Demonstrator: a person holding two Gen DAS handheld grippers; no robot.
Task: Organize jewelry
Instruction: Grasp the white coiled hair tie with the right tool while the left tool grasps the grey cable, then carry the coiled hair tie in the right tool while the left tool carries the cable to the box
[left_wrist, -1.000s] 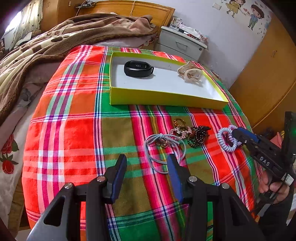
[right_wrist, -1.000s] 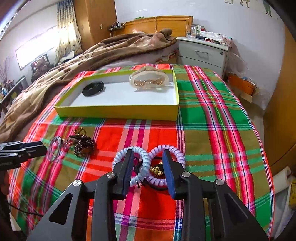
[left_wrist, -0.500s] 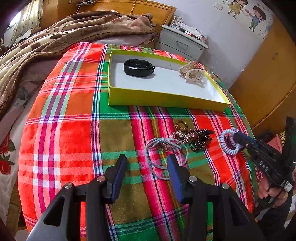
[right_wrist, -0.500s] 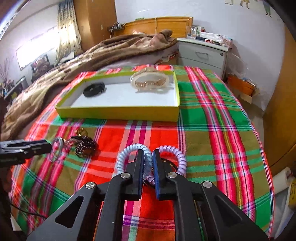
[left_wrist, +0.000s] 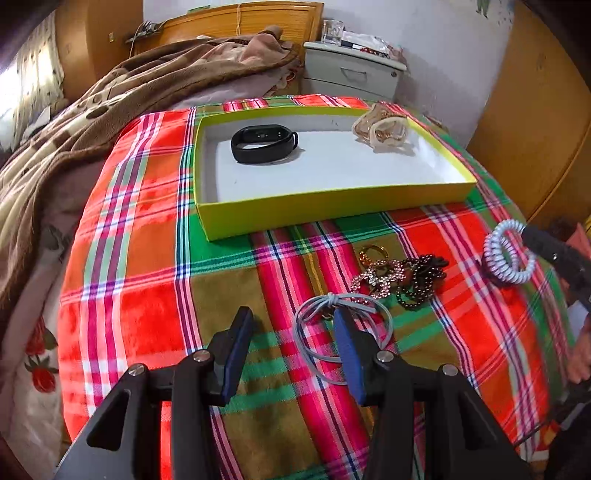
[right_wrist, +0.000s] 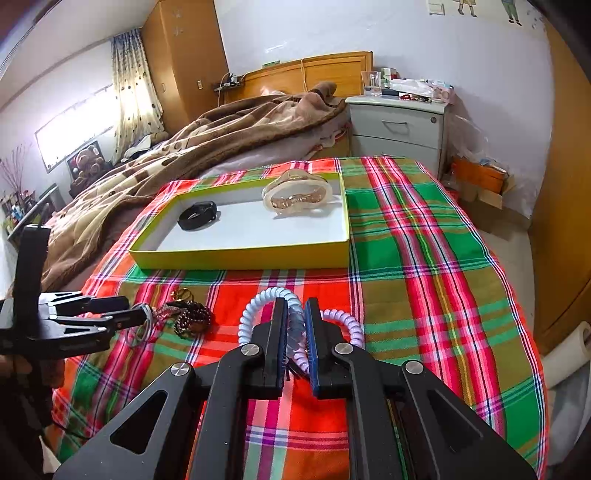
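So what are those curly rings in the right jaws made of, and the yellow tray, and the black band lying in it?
The curly rings look like glossy plastic coil, pale blue and lilac, wound like a phone cord; probably stretchy hair ties. The yellow tray looks like matt cardboard: thin walls, plain white inside. The black band seems to be smooth rubber or silicone with a shiny dark face, likely a fitness band, though that is a guess.

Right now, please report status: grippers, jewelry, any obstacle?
Right gripper shut on spiral hair ties. Left gripper open above grey hair ties. Yellow tray ahead, path clear.
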